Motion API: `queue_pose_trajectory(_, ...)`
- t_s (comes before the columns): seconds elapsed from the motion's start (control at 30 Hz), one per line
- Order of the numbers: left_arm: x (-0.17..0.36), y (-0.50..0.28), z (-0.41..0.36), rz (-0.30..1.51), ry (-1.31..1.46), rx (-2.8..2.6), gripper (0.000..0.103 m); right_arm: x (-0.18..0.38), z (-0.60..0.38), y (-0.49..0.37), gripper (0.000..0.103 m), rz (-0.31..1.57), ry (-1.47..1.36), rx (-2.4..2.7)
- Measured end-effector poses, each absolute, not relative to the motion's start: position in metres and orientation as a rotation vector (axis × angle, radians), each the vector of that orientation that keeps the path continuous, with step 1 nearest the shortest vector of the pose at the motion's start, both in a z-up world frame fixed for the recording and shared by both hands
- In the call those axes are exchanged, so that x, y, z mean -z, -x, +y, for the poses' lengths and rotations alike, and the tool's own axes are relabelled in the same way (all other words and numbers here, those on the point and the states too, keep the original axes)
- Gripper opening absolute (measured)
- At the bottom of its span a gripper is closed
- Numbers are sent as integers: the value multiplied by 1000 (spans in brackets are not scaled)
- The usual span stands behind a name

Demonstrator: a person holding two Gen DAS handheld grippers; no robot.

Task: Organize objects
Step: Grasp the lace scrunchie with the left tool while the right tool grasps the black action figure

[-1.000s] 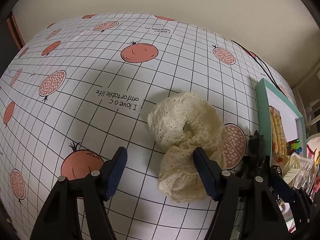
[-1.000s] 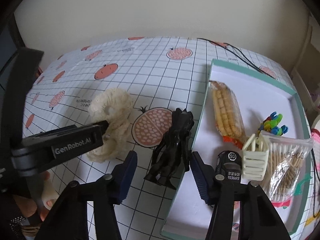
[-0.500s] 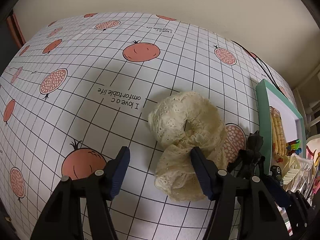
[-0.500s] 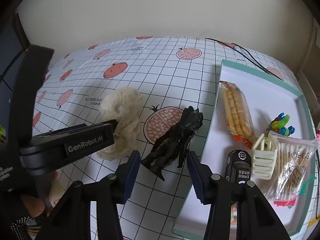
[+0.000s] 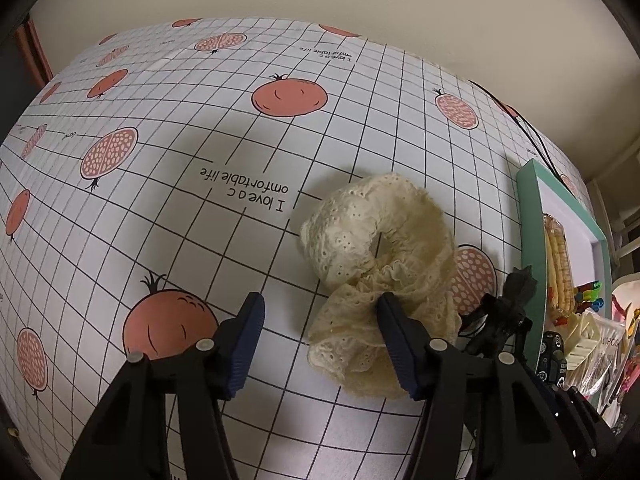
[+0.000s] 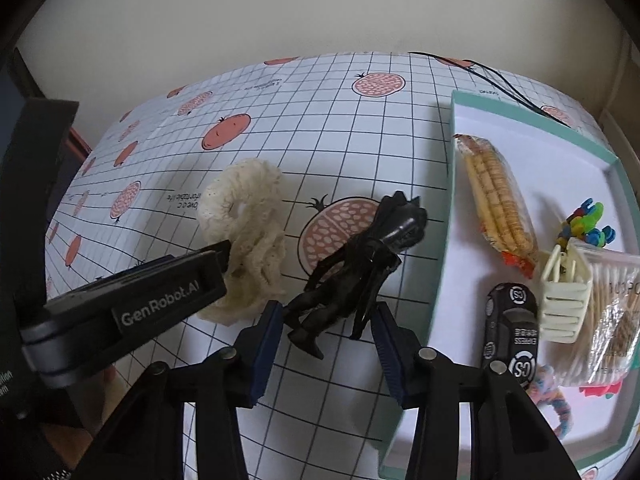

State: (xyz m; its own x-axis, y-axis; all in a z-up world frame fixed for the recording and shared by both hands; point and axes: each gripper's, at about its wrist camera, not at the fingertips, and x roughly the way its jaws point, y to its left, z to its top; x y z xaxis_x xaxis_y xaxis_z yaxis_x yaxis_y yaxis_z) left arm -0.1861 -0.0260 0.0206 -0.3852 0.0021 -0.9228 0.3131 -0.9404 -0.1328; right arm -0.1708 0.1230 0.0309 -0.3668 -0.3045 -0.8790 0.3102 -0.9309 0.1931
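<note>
right wrist view takes in the checked tablecloth (image 6: pixel 328 128) with its fruit print, and on the right the teal tray (image 6: pixel 442 264) already holding a biscuit pack (image 6: pixel 500 200), a cotton-swab bag (image 6: pixel 612 304), a cream claw clip (image 6: pixel 564 296) and a dark toy car (image 6: pixel 512 332). two things are not yet in: the cream lace scrunchie (image 5: pixel 380 272), lying on the cloth left of the tray, and the black figure (image 6: pixel 360 272), lying just beside the tray's edge. left gripper (image 5: pixel 320 344) has fingers apart, one pad over the scrunchie's frill. right gripper (image 6: pixel 326 344) is spread too, straddling the figure's legs. looks like a double pick coming: each needs to sink, pinch, then carry into the tray.
</note>
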Motion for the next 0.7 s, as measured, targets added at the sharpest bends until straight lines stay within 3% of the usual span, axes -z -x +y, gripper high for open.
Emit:
queue_pose_trajectory(0.17,-20,186,-25,437,-1622,2428,60,-28,118,172,37,-42,-1513,2294)
queue_pose_trajectory(0.3,-20,185,-23,435,-1627,2429,60,-27,113,171,25,-53,-1524,2262)
queue_pose_trajectory(0.43,-19,186,-23,429,-1628,2431,59,-28,113,169,25,-40,-1527,2247)
queue_pose_trajectory(0.5,-19,187,-20,425,-1632,2440,52,-28,114,169,25,-44,-1530,2244)
queue_pose_trajectory(0.7,-22,188,-11,391,-1637,2487,20,-36,124,169,24,-78,-1502,2261)
